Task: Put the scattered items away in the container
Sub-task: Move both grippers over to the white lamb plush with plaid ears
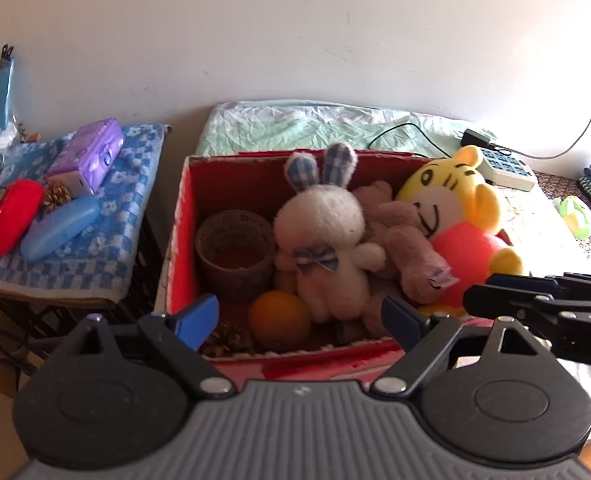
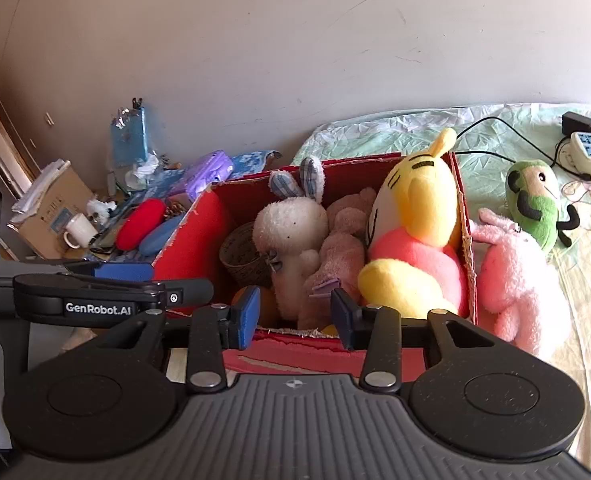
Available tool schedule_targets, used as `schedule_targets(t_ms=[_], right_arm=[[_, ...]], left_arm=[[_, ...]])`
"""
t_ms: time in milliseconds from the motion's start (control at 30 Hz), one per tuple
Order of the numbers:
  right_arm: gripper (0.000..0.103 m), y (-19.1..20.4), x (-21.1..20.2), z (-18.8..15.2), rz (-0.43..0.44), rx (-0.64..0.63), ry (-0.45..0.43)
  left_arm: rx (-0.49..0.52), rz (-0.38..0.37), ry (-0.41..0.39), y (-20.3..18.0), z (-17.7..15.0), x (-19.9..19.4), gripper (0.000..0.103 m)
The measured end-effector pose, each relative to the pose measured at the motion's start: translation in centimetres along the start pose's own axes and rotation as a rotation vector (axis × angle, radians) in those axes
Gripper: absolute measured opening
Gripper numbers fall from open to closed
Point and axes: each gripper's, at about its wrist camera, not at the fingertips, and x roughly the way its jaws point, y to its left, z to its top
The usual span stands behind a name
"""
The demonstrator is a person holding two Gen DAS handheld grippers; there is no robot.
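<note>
Brimming red box (image 1: 179, 216), plush toys (image 1: 323, 232) crammed inside

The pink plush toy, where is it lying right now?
In the right wrist view, the pink plush toy lies on the bed outside the red box, against its right wall, with the green plush toy just behind it.

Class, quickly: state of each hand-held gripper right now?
Left hand-held gripper: open, holding nothing.
Right hand-held gripper: open, holding nothing.
</note>
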Motion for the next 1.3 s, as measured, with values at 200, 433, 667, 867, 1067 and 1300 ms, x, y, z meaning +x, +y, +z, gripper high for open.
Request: schedule_targets(t_ms=[200,433,667,867,1067,1300], right_arm=[[0.038,-1.1,-1.6,0.1,0.074,-0.016,-0.047],[0.038,-3.3,-3.5,0.8,0.033,-0.066,-0.096],[0.039,-10.4,-5.0,1.5,-0.053,0.068,-0.092],[0.039,-16.3,-5.0,1.2,-0.099,0.159,-0.019],[0.039,-22.1,-5.5,0.9,-0.074,0.210,0.076],[0.044,-26.3,-5.3,2.7,0.013,0.208,0.147]], left_arm=[[0.068,0.027,-0.070,-2.9,0.0,-1.5,0.088],[0.056,0.002,-0.082,-6.4,1.4,-0.8,0.088],[0.127,-0.104,-0.106,-12.6,1.8,-0.2,0.088],[0.221,-0.255,-0.101,-19.1,1.0,0.2,0.088],[0.288,-0.292,-0.040,-25.3,0.2,2.9,0.088],[0.288,-0.271,0.058,-27.4,-2.2,6.6,0.088]])
